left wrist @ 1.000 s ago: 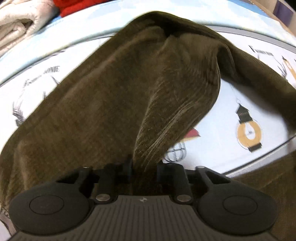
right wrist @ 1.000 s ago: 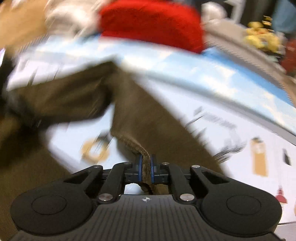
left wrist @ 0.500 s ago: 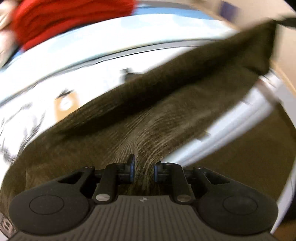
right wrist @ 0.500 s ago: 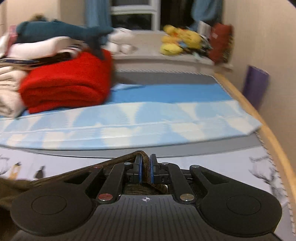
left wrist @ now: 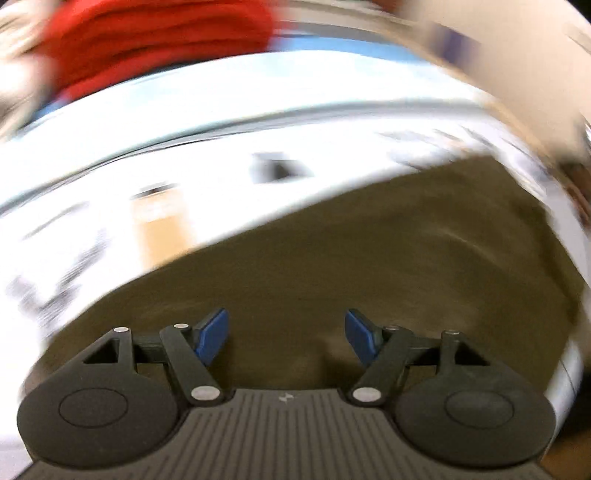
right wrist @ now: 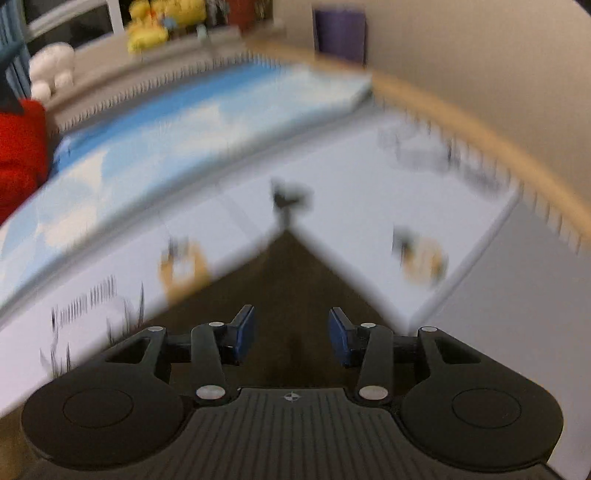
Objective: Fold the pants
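The olive-brown corduroy pants (left wrist: 369, 258) lie flat on the printed white mat (left wrist: 184, 155), filling the lower half of the blurred left wrist view. My left gripper (left wrist: 286, 334) hovers over them; its jaws are opening, blue pads wide apart, no cloth pinched between them. In the right wrist view a pointed corner of the pants (right wrist: 291, 280) lies on the mat (right wrist: 369, 206) just ahead of my right gripper (right wrist: 291, 338). Its jaws are opening too, the pads apart and free of the fabric below.
A folded red blanket (left wrist: 155, 40) sits at the back left on the blue-and-white cover (right wrist: 166, 125). A wooden bed edge (right wrist: 480, 125) and beige wall bound the right side. Yellow plush toys (right wrist: 162, 22) and a purple object (right wrist: 341, 31) stand at the far end.
Both grippers were shut on folds of the pants and carried them across; both have now let go and stand open, and the cloth has dropped flat onto the mat.
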Action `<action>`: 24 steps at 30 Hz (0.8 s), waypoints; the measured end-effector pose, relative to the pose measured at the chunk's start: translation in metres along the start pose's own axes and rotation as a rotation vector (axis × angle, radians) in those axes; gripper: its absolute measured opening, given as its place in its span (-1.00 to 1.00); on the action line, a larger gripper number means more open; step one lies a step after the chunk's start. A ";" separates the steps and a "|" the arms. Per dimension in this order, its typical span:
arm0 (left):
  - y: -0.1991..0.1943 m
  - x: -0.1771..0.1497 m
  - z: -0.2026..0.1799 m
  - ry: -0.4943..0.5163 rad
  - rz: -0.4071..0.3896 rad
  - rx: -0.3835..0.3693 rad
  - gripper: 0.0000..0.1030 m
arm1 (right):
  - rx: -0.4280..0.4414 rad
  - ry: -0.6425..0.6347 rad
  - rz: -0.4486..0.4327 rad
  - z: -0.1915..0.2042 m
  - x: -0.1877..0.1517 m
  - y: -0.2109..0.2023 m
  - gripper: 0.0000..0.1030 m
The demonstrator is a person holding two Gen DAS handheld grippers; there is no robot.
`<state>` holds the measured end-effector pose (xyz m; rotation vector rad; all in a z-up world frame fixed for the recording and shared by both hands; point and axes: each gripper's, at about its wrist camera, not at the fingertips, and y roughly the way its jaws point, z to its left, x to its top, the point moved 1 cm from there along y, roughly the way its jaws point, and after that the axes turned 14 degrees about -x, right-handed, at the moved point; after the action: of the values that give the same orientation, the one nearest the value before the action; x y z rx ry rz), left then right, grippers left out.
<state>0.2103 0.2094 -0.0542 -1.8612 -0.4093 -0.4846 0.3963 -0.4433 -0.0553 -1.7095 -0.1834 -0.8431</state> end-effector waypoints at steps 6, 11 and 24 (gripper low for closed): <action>-0.026 -0.023 0.129 -0.495 -0.039 0.366 0.49 | -0.068 0.110 0.244 -0.016 -0.059 0.039 -0.12; -0.033 -0.049 0.170 -0.635 -0.057 0.371 0.54 | -0.118 0.082 0.224 -0.009 -0.065 0.045 -0.12; -0.065 -0.052 0.160 -0.558 -0.263 0.450 -0.28 | -0.025 0.044 -0.122 0.001 -0.045 0.021 -1.00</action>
<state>0.1540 0.3789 -0.0769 -1.4817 -1.0549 -0.0204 0.3751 -0.4359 -0.0989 -1.7150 -0.2499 -0.9761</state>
